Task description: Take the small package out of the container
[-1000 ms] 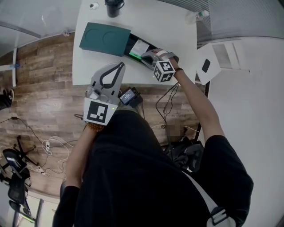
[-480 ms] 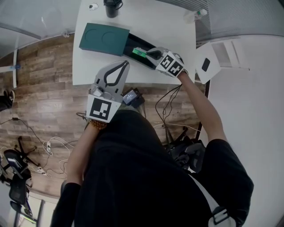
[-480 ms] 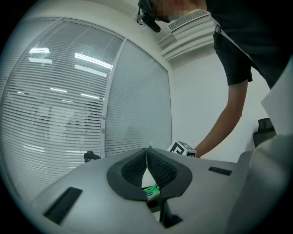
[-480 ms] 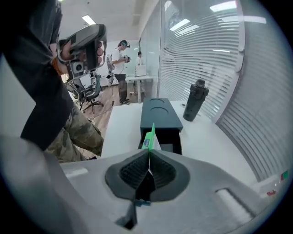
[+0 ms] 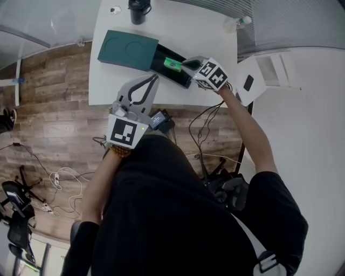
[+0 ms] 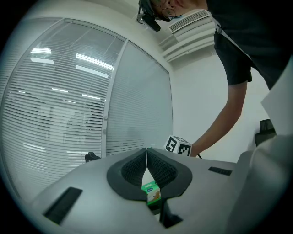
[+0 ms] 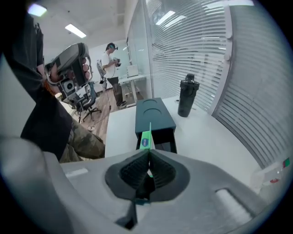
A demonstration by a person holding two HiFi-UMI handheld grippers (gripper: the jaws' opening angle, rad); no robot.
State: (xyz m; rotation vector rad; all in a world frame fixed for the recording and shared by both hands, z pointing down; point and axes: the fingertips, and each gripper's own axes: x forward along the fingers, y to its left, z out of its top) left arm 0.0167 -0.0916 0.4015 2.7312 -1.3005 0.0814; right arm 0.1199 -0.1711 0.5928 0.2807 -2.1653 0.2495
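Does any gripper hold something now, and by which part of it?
The right gripper pinches the green package by one end, over the container. The left gripper is shut and holds nothing.

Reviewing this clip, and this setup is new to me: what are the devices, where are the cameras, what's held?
No robot: a person holds a hand-held gripper in each hand. One camera sits on the person's head, looking down; one rides on each hand-held gripper. On the white table stand a dark green box, slid open, and a black bottle. The right hand-held gripper, jaws just closed, pinches a small green package over the box. The left hand-held gripper is shut, empty.
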